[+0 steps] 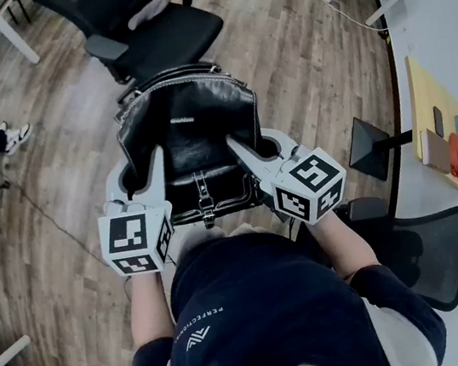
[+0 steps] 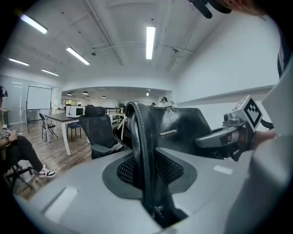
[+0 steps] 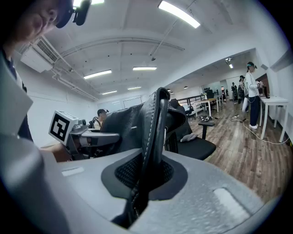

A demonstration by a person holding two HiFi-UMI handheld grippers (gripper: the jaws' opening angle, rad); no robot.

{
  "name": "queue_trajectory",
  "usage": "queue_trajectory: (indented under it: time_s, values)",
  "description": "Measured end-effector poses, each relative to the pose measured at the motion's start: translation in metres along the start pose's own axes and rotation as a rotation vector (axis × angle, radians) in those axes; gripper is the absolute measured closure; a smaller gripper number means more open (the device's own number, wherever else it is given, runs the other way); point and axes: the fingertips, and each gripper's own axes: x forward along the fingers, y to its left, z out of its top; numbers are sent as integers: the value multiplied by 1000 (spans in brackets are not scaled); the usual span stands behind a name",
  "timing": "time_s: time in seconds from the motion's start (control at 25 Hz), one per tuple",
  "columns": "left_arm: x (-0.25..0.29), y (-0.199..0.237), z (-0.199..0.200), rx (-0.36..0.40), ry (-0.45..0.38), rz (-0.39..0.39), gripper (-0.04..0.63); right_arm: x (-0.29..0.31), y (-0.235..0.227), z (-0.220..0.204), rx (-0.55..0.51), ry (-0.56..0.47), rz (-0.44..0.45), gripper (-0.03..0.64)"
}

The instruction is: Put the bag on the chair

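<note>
The bag [image 1: 187,133] is held in the air, near side of the chair [image 1: 162,33], with left gripper [image 1: 153,162] and right gripper [image 1: 239,147] each clamped narrow on a thin leather edge. If one edge slips from the pads, the bag may be tipped or dropped short onto the floor [image 1: 295,55]. A second chair [image 1: 434,253] is noted near right and a desk [image 1: 442,58] right; nothing is seen between bag and seat, though the far chair's armrest [image 1: 104,47] could be snagged.

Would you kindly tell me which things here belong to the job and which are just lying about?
Job:
bag, gripped at its sides by left gripper and right gripper
chair ahead

Lying about:
second chair
desk
yellow folder
</note>
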Motion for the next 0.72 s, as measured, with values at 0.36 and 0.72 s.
queue_trajectory:
  time_s: [0.36, 0.72]
  values:
    - [-8, 34, -19, -33, 24, 30, 492, 34, 16, -14, 37, 45, 23, 595]
    - [5, 60, -35, -40, 66, 56, 495, 66, 14, -25, 90, 94, 36, 595]
